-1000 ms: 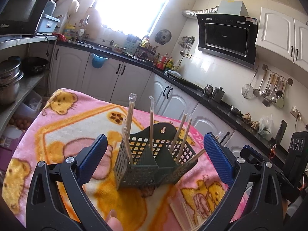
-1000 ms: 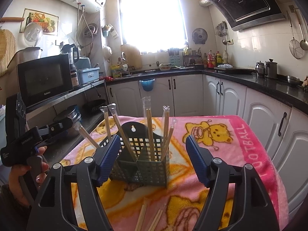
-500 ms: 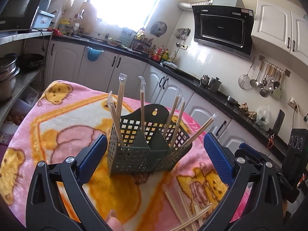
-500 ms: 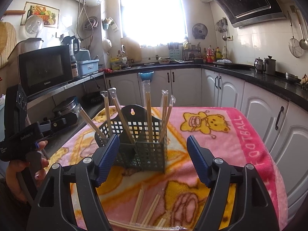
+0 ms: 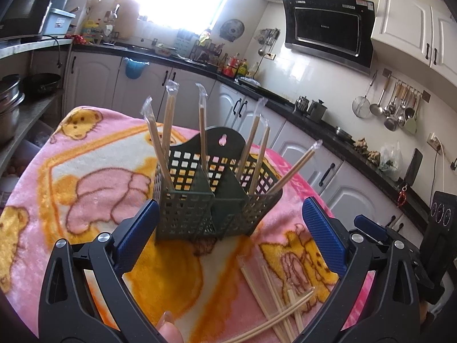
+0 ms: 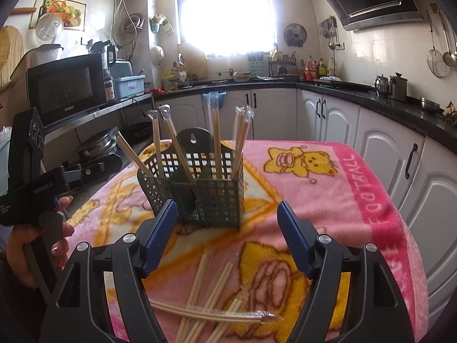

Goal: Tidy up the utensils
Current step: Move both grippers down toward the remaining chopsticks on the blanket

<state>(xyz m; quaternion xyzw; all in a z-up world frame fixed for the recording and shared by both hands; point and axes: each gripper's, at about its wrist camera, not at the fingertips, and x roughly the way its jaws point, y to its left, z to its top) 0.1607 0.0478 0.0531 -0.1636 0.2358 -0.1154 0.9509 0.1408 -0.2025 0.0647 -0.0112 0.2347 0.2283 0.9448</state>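
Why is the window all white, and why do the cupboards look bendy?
In both views the window is blown out by daylight, hiding what's outside. The fisheye lens curves the cupboards near the picture edges; the basket in the middle stays sharp and straighter.

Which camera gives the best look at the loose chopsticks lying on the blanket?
The right wrist view: the loose chopsticks lie fanned out centrally between its open tongs, nearly whole. The left wrist view shows them off to the lower right, partly hidden behind its tongs' arm and cut by the frame edge.

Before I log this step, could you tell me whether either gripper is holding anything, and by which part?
Nothing is held: the left gripper and the right gripper are both open and empty above the loose chopsticks.
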